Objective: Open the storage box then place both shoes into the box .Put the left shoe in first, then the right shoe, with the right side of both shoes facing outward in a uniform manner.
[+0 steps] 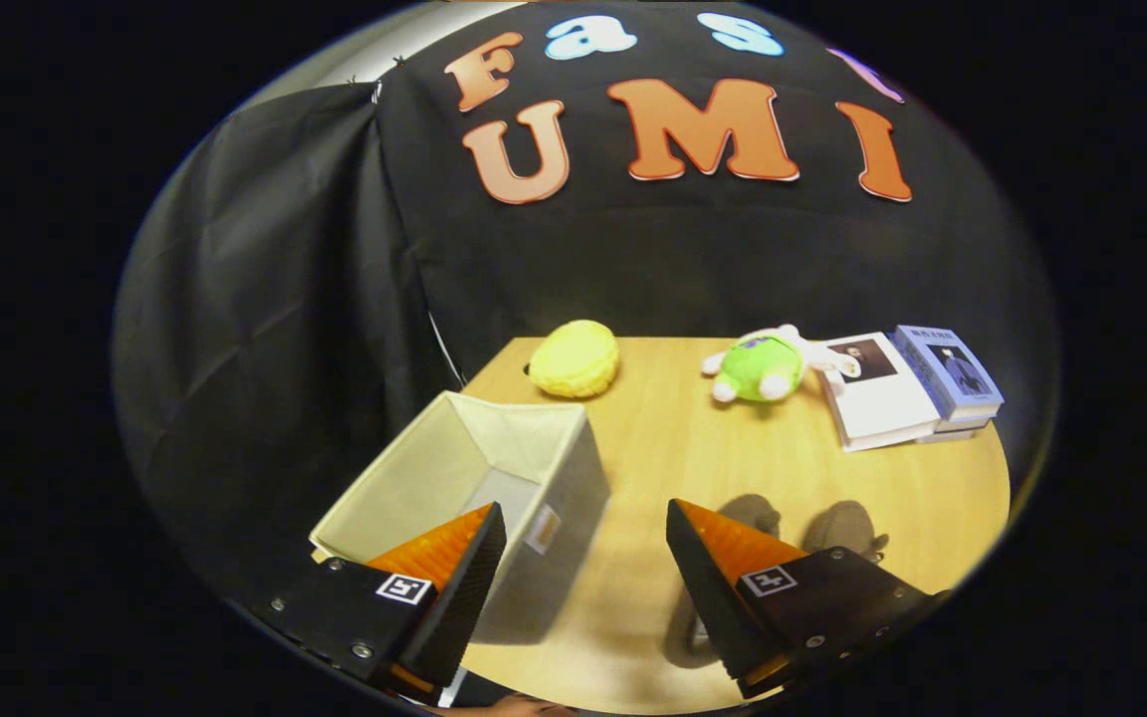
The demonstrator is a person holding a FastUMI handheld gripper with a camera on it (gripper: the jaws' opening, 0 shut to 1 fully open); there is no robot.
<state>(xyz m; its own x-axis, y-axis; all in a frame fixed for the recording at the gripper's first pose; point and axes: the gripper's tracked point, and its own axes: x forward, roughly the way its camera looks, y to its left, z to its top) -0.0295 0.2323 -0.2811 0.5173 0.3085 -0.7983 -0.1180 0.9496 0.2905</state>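
The gripper (583, 548) hangs above a wooden table (673, 458), and its 2 fingers stand wide apart with nothing between them except bare table top and the near right corner of the box. It is open and it holds nothing.

The storage box (479, 478) is a pale fabric box with no lid on it, so the inside shows and looks empty. It stands on the left part of the table, at about 10 o'clock from the middle of the gripper. The left finger (454, 568) lies in front of the near wall of the box, but I cannot tell if it touches the box or is only above it. A small tag (542, 528) sits on the right wall of the box.

The shoes (812, 528) are grey and dark, and they lie on the table just behind the right finger (723, 568), at about 2 o'clock from the gripper. This finger hides most of them, so I cannot tell which is the left shoe and which is the right one.

Further away, at 12 o'clock, a yellow plush toy (574, 358) lies near the far edge of the table. At 1 o'clock a green plush toy (765, 365) lies beside a stack of 2 books (907, 388), touching the lower white book.
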